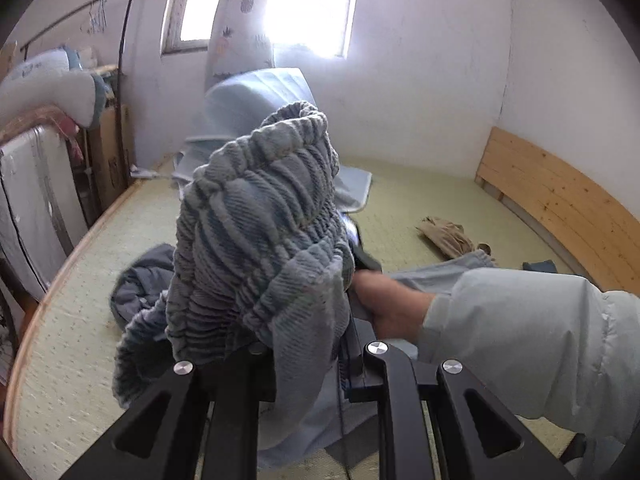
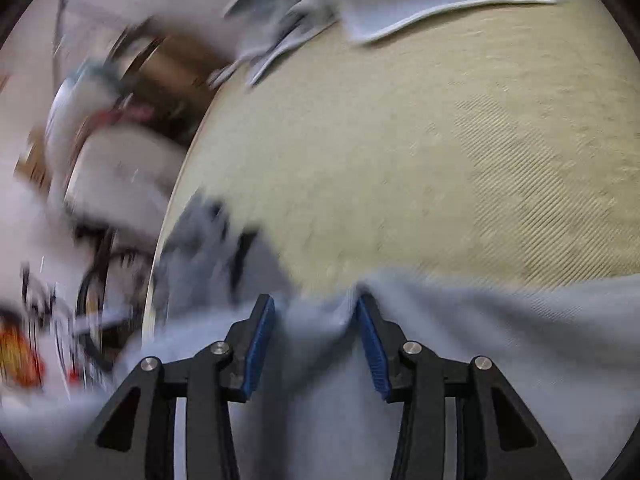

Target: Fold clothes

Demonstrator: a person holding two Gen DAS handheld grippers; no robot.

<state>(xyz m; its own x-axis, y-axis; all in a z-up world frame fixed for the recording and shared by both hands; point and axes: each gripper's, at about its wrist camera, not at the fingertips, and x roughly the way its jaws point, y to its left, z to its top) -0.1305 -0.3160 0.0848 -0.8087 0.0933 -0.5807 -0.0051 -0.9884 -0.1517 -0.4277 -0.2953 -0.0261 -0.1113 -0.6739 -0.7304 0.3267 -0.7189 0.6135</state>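
The left gripper (image 1: 308, 360) pinches the blue-grey elastic-waisted trousers (image 1: 256, 248), bunched above the bed mat (image 1: 80, 340). The right gripper (image 2: 316, 340) is spread, pale blue cloth (image 2: 320, 420) lying between its blue pads (image 2: 260, 344), over the same mat.

daylight from blown-out window (image 1: 280, 4), strong glare, soft shadows. left view sharp, fisheye bending and dark corners. right view heavily motion-blurred, worst at left; mat (image 2: 440, 160) dim, even.
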